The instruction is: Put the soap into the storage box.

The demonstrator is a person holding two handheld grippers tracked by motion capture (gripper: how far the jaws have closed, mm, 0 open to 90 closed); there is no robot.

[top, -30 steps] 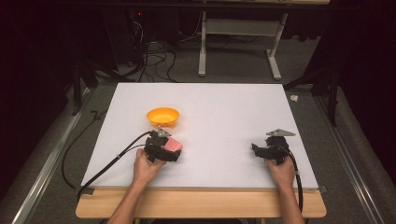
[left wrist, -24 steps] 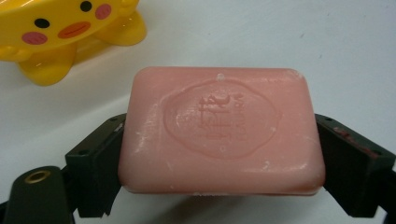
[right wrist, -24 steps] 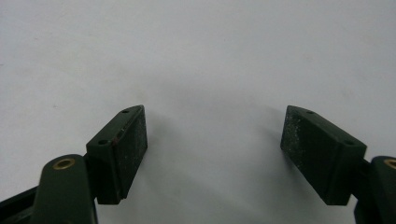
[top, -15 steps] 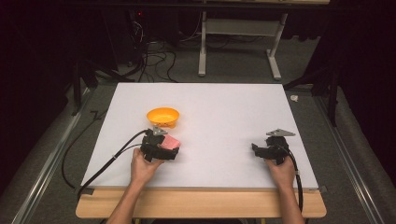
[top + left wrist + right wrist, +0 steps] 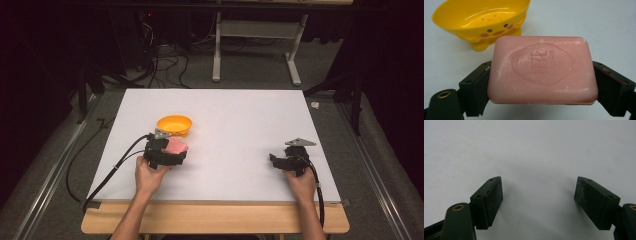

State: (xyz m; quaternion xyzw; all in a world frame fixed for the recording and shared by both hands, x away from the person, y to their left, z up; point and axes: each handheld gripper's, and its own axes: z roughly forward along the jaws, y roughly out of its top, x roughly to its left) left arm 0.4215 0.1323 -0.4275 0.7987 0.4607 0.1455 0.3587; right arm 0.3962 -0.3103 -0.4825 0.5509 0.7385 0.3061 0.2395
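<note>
Your left gripper (image 5: pixel 541 100) clamped the pink soap bar (image 5: pixel 542 70) across its long axis; the yellow soap dish (image 5: pixel 482 21) sat just beyond, upper left of the frame. Your right gripper (image 5: pixel 539 202) gaped wide, far off.

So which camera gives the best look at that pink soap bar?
The left gripper view: the pink soap bar sits close up between the left gripper's fingers, its stamped emblem visible. The high view shows it as a small pink patch beside the yellow dish.
</note>
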